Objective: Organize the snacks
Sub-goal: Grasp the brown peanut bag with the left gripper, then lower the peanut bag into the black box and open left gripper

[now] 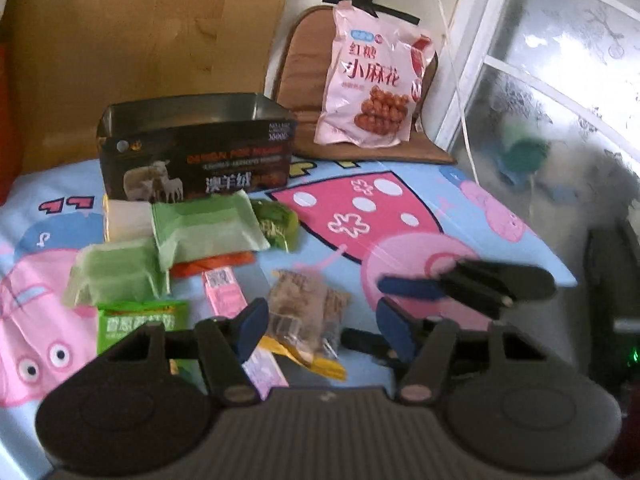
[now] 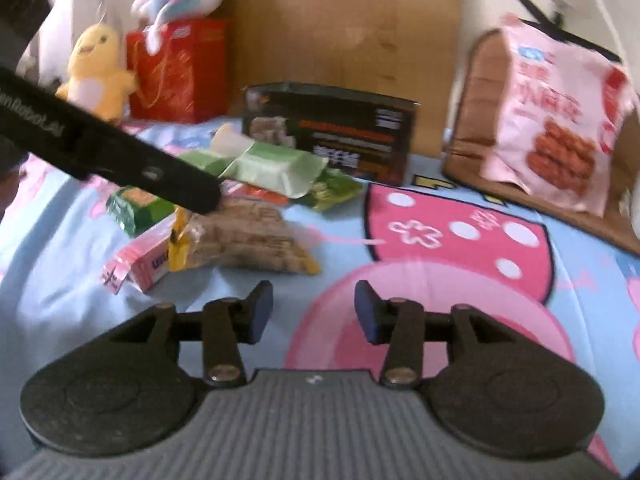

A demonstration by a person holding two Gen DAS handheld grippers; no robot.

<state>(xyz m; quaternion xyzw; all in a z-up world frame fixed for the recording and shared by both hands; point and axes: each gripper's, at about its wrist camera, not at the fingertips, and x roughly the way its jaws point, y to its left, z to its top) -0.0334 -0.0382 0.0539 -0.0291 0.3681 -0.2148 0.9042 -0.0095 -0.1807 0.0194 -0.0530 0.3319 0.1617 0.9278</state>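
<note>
Left tongs stand wide open with nothing between the blue pads, hovering just above a clear packet of brown biscuits on the cartoon-print bed sheet. Right tongs are likewise open and empty, over bare sheet near the same packet. In the left wrist view the right tongs appear just to the right, blurred.

Snacks lie in a loose heap on the sheet: a pink carton touching the biscuit packet, a green packet beside it, two pale green wrappers overlapping, an orange item partly hidden beneath them. A dark open-topped box stands upright directly behind the heap. A large pink snack bag leans upright against a brown cushion, well apart from the heap.
</note>
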